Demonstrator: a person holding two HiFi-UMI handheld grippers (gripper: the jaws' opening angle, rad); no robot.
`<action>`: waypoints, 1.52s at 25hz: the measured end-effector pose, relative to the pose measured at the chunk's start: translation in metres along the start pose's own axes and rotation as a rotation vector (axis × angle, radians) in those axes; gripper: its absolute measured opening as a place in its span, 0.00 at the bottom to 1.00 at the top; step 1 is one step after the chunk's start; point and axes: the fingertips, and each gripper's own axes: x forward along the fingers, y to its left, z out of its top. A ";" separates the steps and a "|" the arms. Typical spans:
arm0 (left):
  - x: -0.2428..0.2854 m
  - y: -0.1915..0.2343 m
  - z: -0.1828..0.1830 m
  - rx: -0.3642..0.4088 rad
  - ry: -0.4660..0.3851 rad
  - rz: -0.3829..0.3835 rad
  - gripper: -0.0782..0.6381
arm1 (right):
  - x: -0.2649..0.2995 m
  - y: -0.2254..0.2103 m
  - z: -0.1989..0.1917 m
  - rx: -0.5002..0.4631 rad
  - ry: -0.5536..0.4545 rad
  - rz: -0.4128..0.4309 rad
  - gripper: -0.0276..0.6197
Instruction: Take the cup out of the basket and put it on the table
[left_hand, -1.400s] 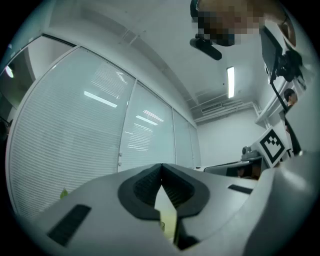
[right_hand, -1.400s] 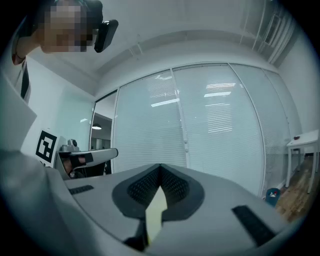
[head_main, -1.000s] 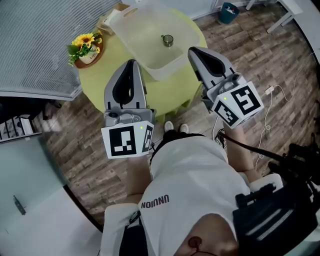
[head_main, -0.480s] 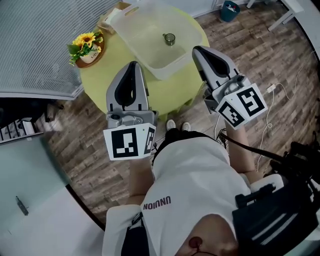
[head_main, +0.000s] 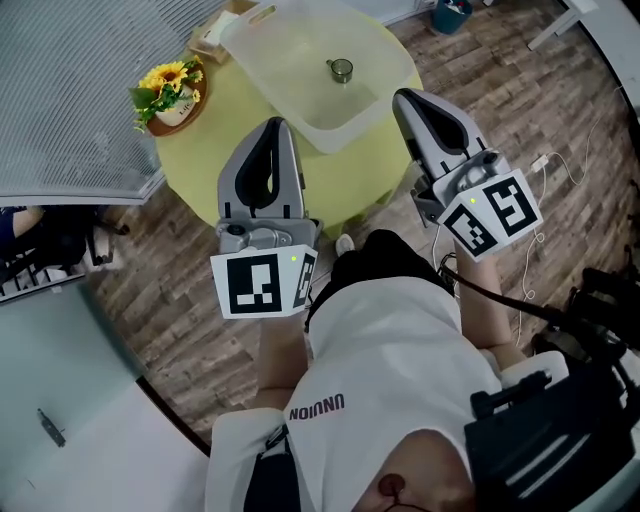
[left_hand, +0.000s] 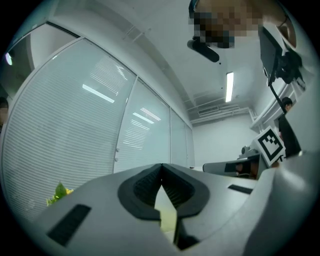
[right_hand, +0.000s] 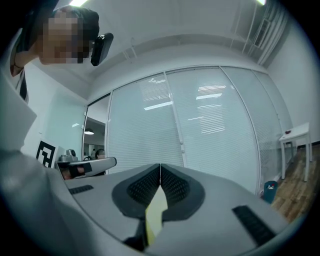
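Jaws of the left gripper (head_main: 272, 128) are meeting tip to tip on nothing, and those of the right gripper (head_main: 405, 98) are likewise pressed together and empty. Both are pointing roughly level at the near edge of the round worktop (head_main: 205, 160), apparently because no reach has begun. Beyond them the cup (head_main: 340, 69) is standing upright inside the translucent basket (head_main: 285, 60), nearer the right gripper, which looks better placed to fetch it. Sunflowers (head_main: 168, 88) are sitting well to the left.
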 end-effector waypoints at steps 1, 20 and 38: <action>0.000 0.000 -0.001 -0.002 0.001 -0.006 0.13 | -0.001 0.000 0.000 0.000 -0.002 -0.008 0.07; 0.058 0.012 0.001 0.038 0.013 0.023 0.13 | 0.047 -0.047 0.016 0.035 -0.021 0.046 0.07; 0.155 0.045 -0.007 0.075 0.069 0.260 0.13 | 0.145 -0.124 0.026 0.095 0.046 0.301 0.07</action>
